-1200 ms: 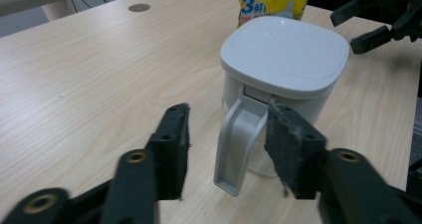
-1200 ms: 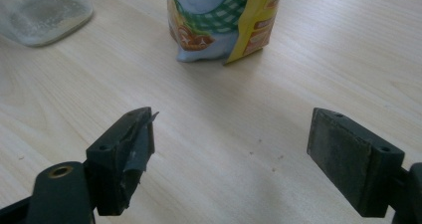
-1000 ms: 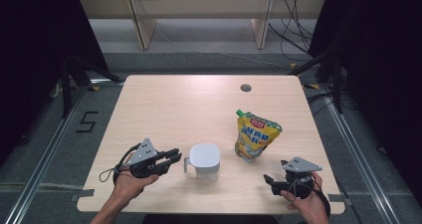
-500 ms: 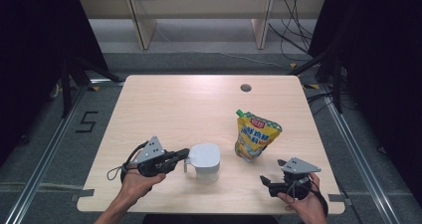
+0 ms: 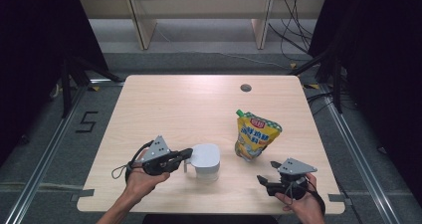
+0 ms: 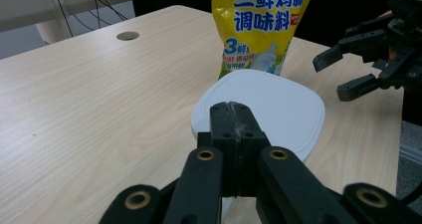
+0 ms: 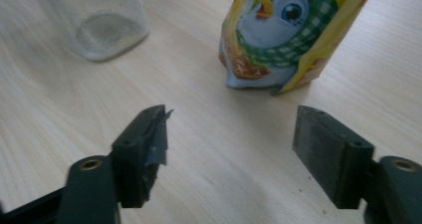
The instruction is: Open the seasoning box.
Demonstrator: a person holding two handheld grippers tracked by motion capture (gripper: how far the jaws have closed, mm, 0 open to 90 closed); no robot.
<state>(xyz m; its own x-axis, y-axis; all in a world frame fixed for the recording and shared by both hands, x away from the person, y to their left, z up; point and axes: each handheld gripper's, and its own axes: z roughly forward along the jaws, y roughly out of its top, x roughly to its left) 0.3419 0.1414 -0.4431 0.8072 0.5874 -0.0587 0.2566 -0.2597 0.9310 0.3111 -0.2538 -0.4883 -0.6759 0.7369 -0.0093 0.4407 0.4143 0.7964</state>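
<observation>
**Left gripper closes at the jar's edge**

Since the earlier frame, the left gripper (image 5: pixel 185 157) has slid in toward the jar (image 5: pixel 205 160) and now sits with its tips at the jar's left side, jaws clenched together; in the left gripper view they meet with no gap just at the near rim of the white lid (image 6: pixel 268 109) (whether anything thin is pinched there I cannot tell). Meanwhile the right gripper (image 5: pixel 266 173) has kept its place to the right of the jar, and its jaws have just been narrowing, yet they stand apart with nothing between them but bare surface (image 7: pixel 229 149).

Count: one jar, one pouch, two grippers, one surface.

Taking the jar as landmark: it stands near the front edge of the surface (image 5: pixel 199 104), the left gripper touching or nearly touching its left side, the pouch (image 5: pixel 256 135) just to its right and slightly farther back, the right gripper beyond that, nearer the front edge and well apart from the jar.

Materials: the jar is clear, glassy, square with rounded corners (image 7: pixel 94 20), topped by a smooth white rounded-square lid. The pouch is glossy yellow, upright, with a green spout and a cartoon chick print. Pale wood grain covers the surface.
</observation>
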